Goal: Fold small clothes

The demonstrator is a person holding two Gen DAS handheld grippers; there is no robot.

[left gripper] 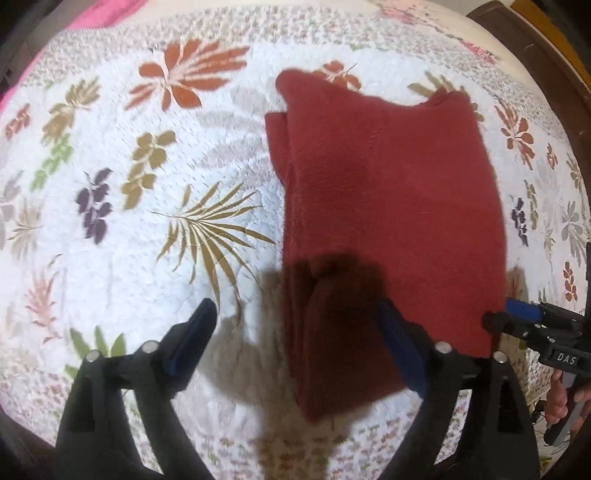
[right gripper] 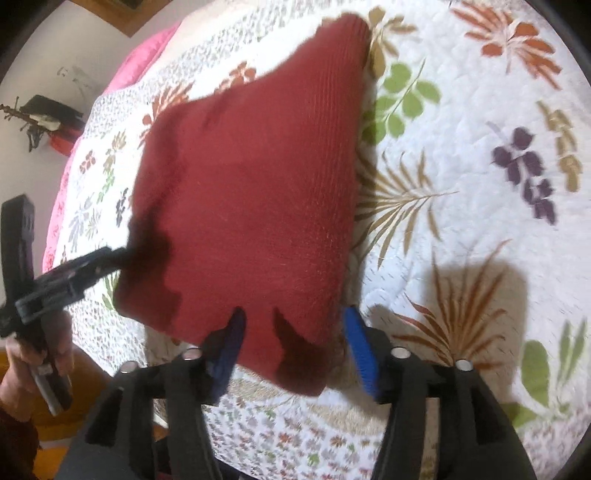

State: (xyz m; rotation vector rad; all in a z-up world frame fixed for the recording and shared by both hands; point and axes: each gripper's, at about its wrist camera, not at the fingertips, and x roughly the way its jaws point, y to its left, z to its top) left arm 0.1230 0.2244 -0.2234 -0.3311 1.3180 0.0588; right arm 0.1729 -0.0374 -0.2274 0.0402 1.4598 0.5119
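A folded dark red knitted garment (left gripper: 388,192) lies flat on a white floral quilt (left gripper: 147,229). My left gripper (left gripper: 301,338) is open wide at the garment's near left corner. Its right finger (left gripper: 399,343) rests against the cloth edge, while its left finger stands over bare quilt. In the right wrist view the garment (right gripper: 251,192) reaches down between the fingers of my right gripper (right gripper: 295,345). That gripper is open and straddles the near corner. The left gripper (right gripper: 88,269) touches the cloth's left edge there. The right gripper (left gripper: 517,317) shows at the cloth's right corner.
The quilt (right gripper: 461,184) covers a bed, with open space left and right of the garment. A pink blanket (left gripper: 110,11) lies at the far edge. Dark wooden furniture (left gripper: 535,44) stands at the far right. A person's hand (right gripper: 33,369) holds the left gripper's handle.
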